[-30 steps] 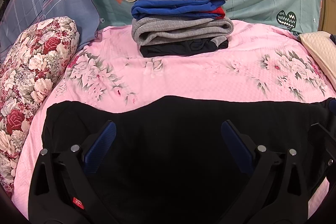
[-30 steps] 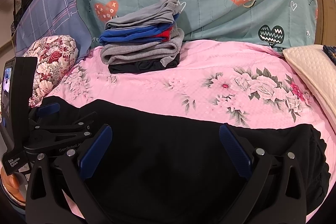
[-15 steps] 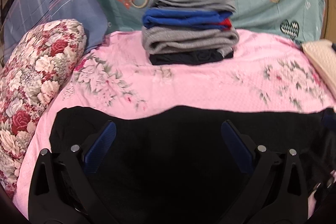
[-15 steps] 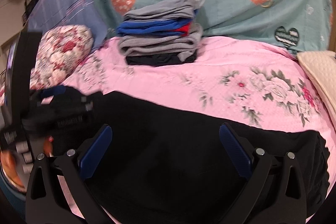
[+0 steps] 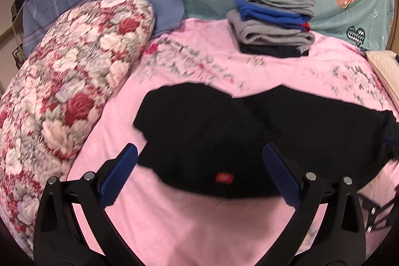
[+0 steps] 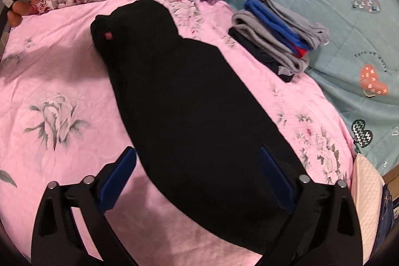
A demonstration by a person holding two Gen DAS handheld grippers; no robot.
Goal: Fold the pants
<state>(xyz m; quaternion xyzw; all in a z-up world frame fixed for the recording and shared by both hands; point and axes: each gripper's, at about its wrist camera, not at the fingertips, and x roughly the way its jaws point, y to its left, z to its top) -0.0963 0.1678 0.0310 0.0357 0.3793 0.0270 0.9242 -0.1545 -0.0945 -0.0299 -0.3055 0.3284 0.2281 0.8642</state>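
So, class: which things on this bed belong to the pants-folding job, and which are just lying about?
Job:
black pants
left tool
right tool

Lying about:
stack of folded clothes
floral pillow
cream quilted cushion

Warm, even indoor light. My left view smears with motion blur; fisheye bends edges, corners black. Soft shadows on pink floral bedsheet [image 6: 62, 81].

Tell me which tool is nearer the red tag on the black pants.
Left. The left tool hangs open right over the red tag. The right tool is open at the far end of the black pants.
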